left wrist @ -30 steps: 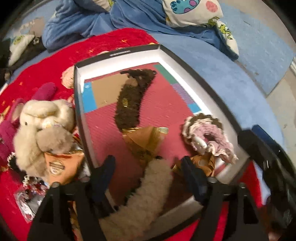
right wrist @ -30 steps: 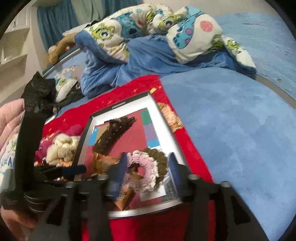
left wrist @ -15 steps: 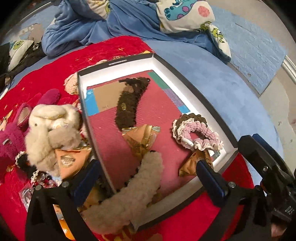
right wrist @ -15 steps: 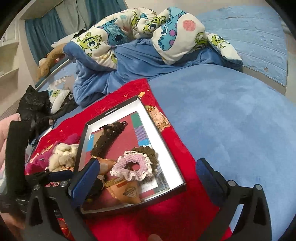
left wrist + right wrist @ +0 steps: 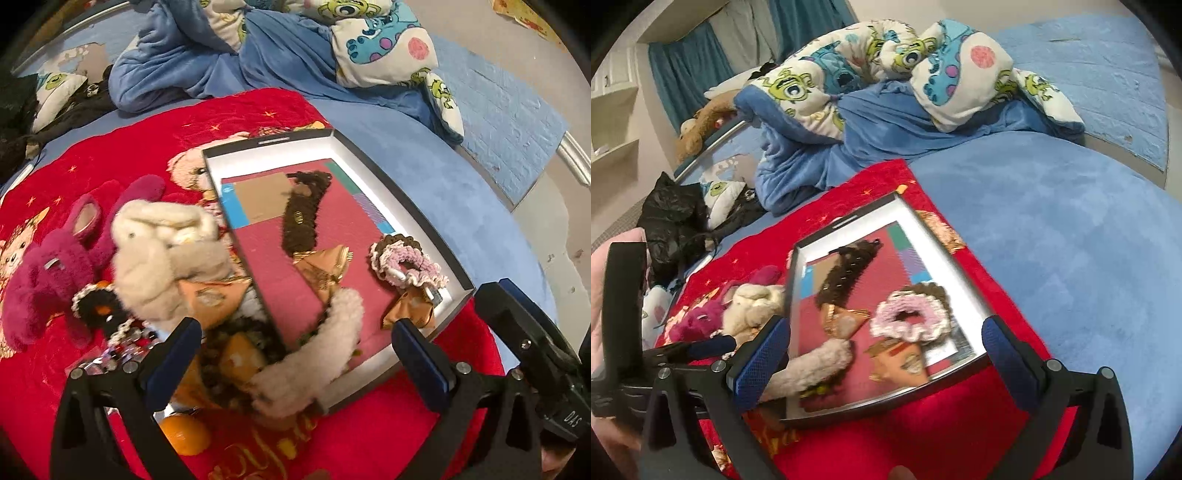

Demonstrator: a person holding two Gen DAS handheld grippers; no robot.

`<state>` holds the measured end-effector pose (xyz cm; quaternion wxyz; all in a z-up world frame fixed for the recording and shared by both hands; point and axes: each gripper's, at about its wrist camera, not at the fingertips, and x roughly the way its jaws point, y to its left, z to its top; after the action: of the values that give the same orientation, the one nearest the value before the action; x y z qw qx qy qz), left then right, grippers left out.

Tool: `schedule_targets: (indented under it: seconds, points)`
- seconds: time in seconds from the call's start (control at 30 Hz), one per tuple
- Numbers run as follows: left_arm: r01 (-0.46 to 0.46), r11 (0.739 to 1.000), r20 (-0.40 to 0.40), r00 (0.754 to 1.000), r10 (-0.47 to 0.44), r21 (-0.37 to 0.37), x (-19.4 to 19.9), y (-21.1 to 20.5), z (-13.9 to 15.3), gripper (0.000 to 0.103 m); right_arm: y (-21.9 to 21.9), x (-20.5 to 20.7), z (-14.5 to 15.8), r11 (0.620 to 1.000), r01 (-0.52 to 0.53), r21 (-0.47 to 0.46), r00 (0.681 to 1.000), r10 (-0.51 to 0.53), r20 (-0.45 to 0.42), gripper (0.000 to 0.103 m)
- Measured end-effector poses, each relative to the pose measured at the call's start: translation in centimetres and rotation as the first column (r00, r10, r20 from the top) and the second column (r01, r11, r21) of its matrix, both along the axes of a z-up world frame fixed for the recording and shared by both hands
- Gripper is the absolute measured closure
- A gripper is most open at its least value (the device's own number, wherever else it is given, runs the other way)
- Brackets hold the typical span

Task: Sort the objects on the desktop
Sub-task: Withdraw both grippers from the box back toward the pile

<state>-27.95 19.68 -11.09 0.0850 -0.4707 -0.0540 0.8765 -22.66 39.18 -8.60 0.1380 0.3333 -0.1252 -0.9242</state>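
left claw [image 5: 295, 350]: jaws spread as wide as they go, nothing between the pads; it hangs over the near left corner of the tray [image 5: 413, 218].
right claw [image 5: 886, 350]: jaws equally wide, holding nothing; it hangs over the tray's near edge, a little right of the left claw.
tray: lies on the red cloth [image 5: 110, 155], its long side running from near to far.
in the tray: brown clip [image 5: 303, 214] far, gold packet [image 5: 325, 262] in the middle, pink scrunchie [image 5: 406, 262] near right with a second packet [image 5: 410, 310] just beside it.
beige clip [image 5: 314, 354]: straddles the tray's near left rim, half in and half out; long axis runs from near left to far right, slanted across the left claw's jaw line.
still outside: cream plush [image 5: 166, 254], magenta plush [image 5: 48, 273], a packet [image 5: 210, 299] and an orange [image 5: 184, 435], all left of the tray.
nearer hand: the left one, by my reading; the pile sits just under and left of it, well away from the right claw.
next move needs: probably a swing left and a drop onto the pile.
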Motion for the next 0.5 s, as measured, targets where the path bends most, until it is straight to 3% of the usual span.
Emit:
schedule_targets:
  seconds: [0.1,0.23,0.5]
  points:
    - [-0.023,0.999,-0.010,1.000,0.023,-0.045,1.5,-2.0,0.3,0.000,-1.3,0.7,0.3,1.000,-0.005,0.002,1.000,0.005,-0.010,0.000]
    - [-0.067,0.998,-0.016,0.998,0.067,-0.017,4.7,-6.1,0.5,0.000,-3.1,2.1,0.5,1.000,-0.019,-0.021,1.000,0.019,-0.020,0.000]
    - [-0.169,0.984,0.021,0.985,0.171,-0.063,12.2,-16.8,-0.3,0.000,-9.8,5.2,1.4,0.995,-0.100,0.015,0.994,0.101,-0.029,0.000]
